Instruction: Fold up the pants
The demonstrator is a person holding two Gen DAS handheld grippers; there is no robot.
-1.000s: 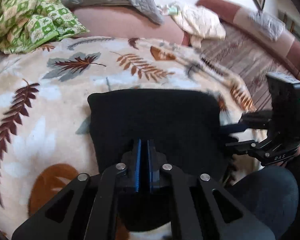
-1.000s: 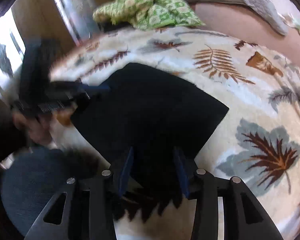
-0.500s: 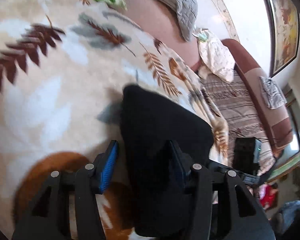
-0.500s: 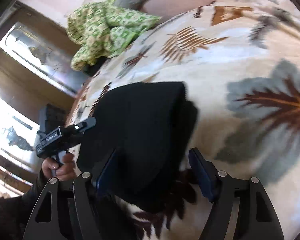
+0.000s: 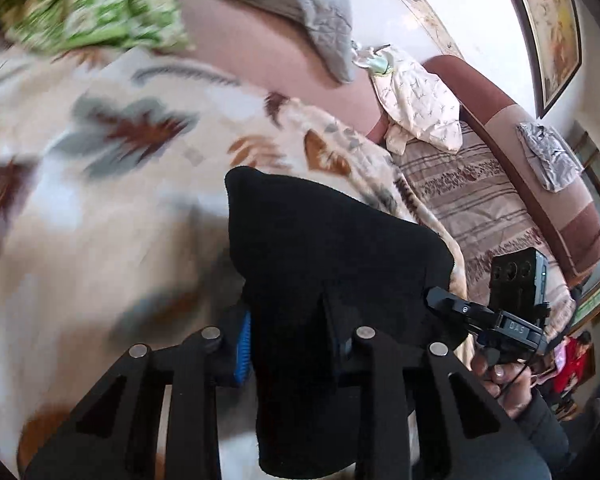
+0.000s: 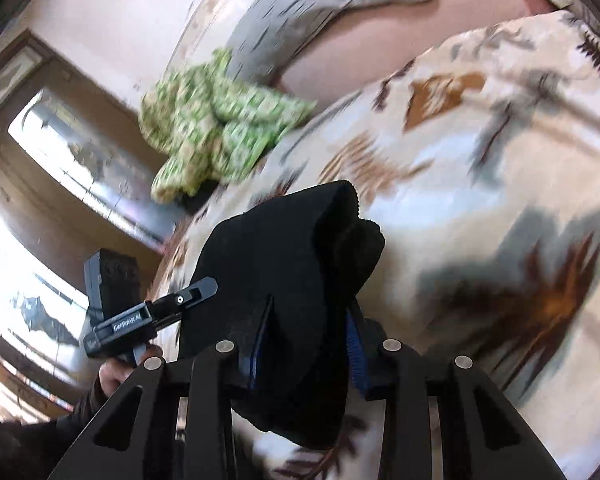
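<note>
Both grippers are clamping the pants (image 5: 332, 248) now, and the bundle is coming up off the bed (image 5: 100, 240). The left gripper (image 5: 290, 340) is biting one near end of the folded black stack, blue pad on one side, dark pad on the other, cloth squeezed between; its jaws have just been closing, with the fabric in them. The right gripper (image 6: 306, 344) is doing the same at the opposite near end, and its jaws have just been closing too, on a thick wad of the same cloth.

Where's the garment? It's lying near the bed's near edge, toward the side of the bed that borders the striped sofa (image 5: 484, 208), over the leaf-print blanket (image 6: 500, 184). The far part is bulging and looking lifted; whether it's touching the blanket I can't tell.

Here's what matters for the next move: the stack's long axis is running across, from one gripper to the other, and the free folded edge is pointing away from both of them, toward the green quilt (image 6: 220, 128) and grey pillow (image 5: 284, 0) at the bed's far end. Each gripper is sitting right at its own end, neither nearer than the other. So I'd judge a last fold or a set-down needs both hands travelling together, keeping that span taut, or the middle will be sagging.
</note>
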